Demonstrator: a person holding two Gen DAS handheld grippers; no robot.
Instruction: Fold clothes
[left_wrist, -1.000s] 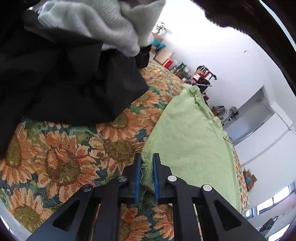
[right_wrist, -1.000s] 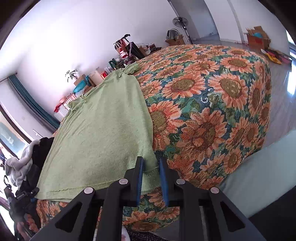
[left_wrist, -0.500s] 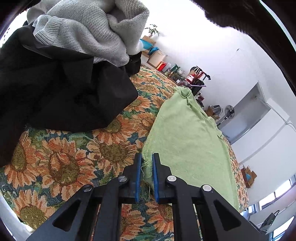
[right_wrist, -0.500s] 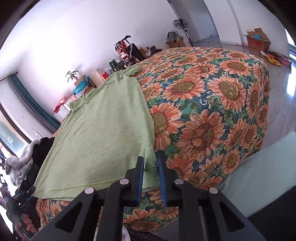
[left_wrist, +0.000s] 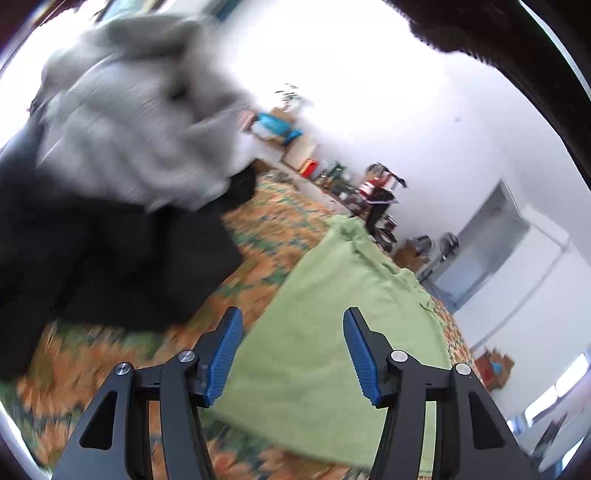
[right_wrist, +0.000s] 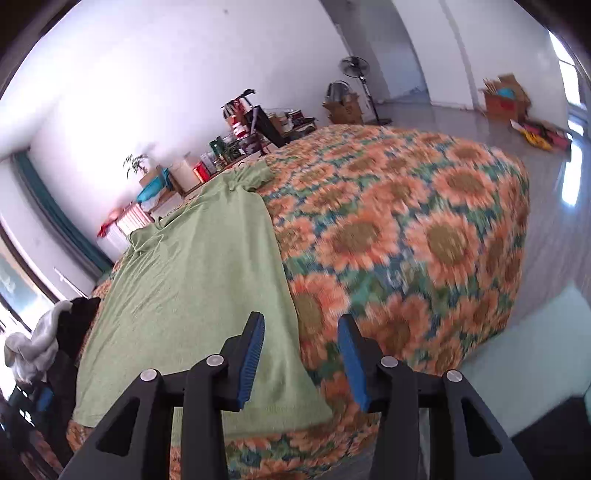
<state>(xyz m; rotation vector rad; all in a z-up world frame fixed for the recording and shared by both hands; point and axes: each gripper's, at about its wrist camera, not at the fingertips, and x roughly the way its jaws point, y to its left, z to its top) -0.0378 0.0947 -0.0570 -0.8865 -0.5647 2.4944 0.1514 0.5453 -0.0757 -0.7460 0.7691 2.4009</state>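
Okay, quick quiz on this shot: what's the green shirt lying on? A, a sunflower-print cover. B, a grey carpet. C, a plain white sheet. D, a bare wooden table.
A: the green shirt lies spread flat on a cover printed with orange sunflowers on a teal ground, which shows all round it in both views.

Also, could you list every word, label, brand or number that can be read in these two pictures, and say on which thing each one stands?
None can be read.
Green T-shirt: no print or label visible.
Sunflower bedspread: pattern only, no writing.
Red box by the wall: any print is too small and blurred.
Cardboard box on the floor: too small to read.
Grey sweater: blurred, no text visible.
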